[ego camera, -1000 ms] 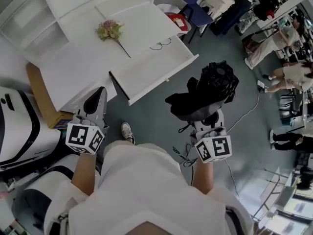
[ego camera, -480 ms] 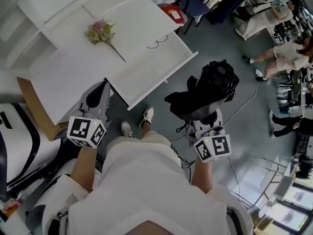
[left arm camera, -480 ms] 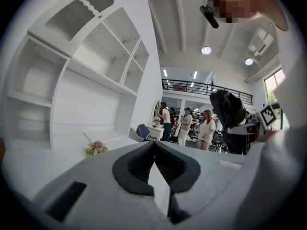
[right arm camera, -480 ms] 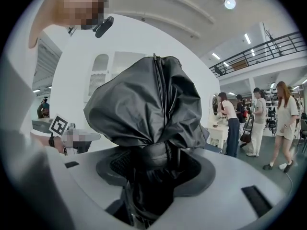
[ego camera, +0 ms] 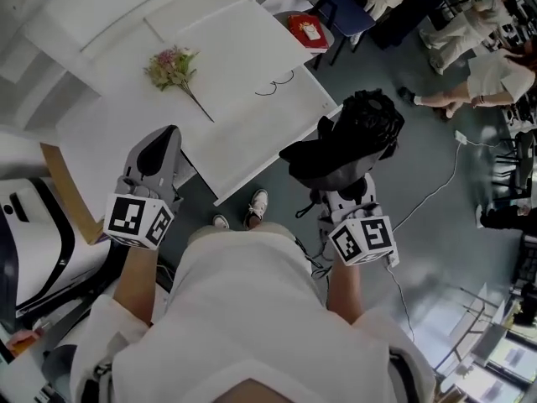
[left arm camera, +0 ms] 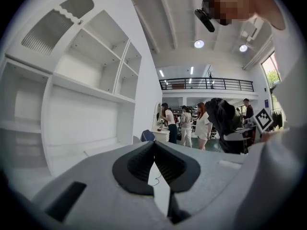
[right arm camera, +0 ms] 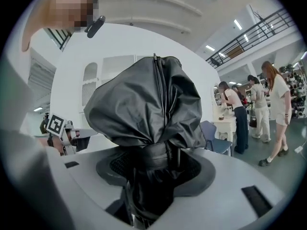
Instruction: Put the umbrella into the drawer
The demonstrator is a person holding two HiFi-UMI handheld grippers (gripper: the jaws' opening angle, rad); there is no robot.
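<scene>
A folded black umbrella [ego camera: 352, 141] sticks out of my right gripper [ego camera: 348, 179], whose jaws are shut on its bundled lower part [right arm camera: 153, 162]. It hangs over the floor just off the right corner of the pulled-out white drawer [ego camera: 277, 141]. The drawer holds only a thin dark wire loop [ego camera: 274, 82]. My left gripper [ego camera: 164, 137] is shut and empty, with its tips over the desk's front edge to the left of the drawer. In the left gripper view its pads [left arm camera: 141, 164] meet at the tip, and the umbrella [left arm camera: 224, 123] shows at the right.
A small bunch of flowers [ego camera: 174, 64] lies on the white desk top [ego camera: 109, 116], with white shelves [left arm camera: 91, 75] behind it. A cardboard box [ego camera: 63, 187] and a white machine [ego camera: 25, 242] stand at the left. People [ego camera: 495, 74], a chair [ego camera: 336, 11] and floor cables [ego camera: 436, 191] are at the right.
Both grippers have moved forward toward the desk. The umbrella is now beside the drawer's right corner, and the left gripper's tips have come over the desk edge.
</scene>
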